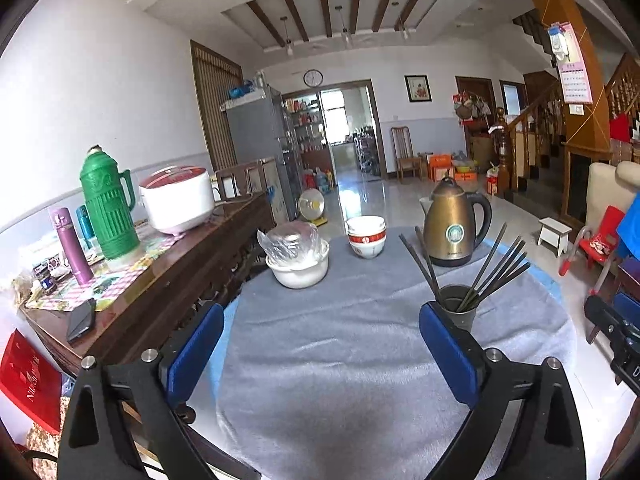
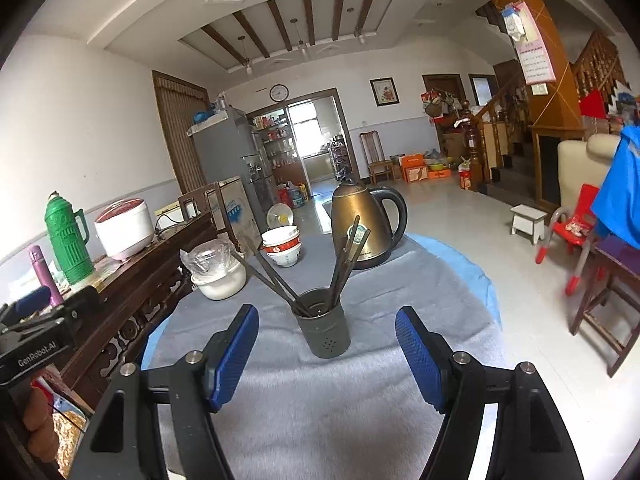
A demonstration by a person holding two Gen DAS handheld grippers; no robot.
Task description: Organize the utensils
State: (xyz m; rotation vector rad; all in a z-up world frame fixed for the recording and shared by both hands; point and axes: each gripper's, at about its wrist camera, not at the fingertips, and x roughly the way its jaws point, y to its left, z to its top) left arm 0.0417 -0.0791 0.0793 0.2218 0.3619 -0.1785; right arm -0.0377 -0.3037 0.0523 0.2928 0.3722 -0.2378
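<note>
On the round table covered by a grey cloth point(image 2: 320, 400), a dark cylindrical utensil holder point(image 2: 325, 330) stands upright toward the middle, nearer the right edge in the left wrist view, with a bundle of dark chopsticks point(image 2: 344, 264) sticking out of it and fanning apart, some leaning left and some right. The right gripper point(image 2: 326, 344) is released, its blue pads spread wide on either side of the holder without touching it, nothing between them. The left gripper point(image 1: 320, 340) is also released, jaws spread wide over bare cloth, with the holder just past its right finger. Toward the far edge of the table stand a bronze electric kettle point(image 2: 362, 226), a stack of white bowls with a red band point(image 2: 282, 246), and a white bowl holding crumpled clear plastic point(image 2: 218, 270). On the wooden sideboard beside the table's left edge are a green thermos point(image 1: 108, 208), a white rice cooker point(image 1: 178, 200) and a purple flask point(image 1: 72, 244)
</note>
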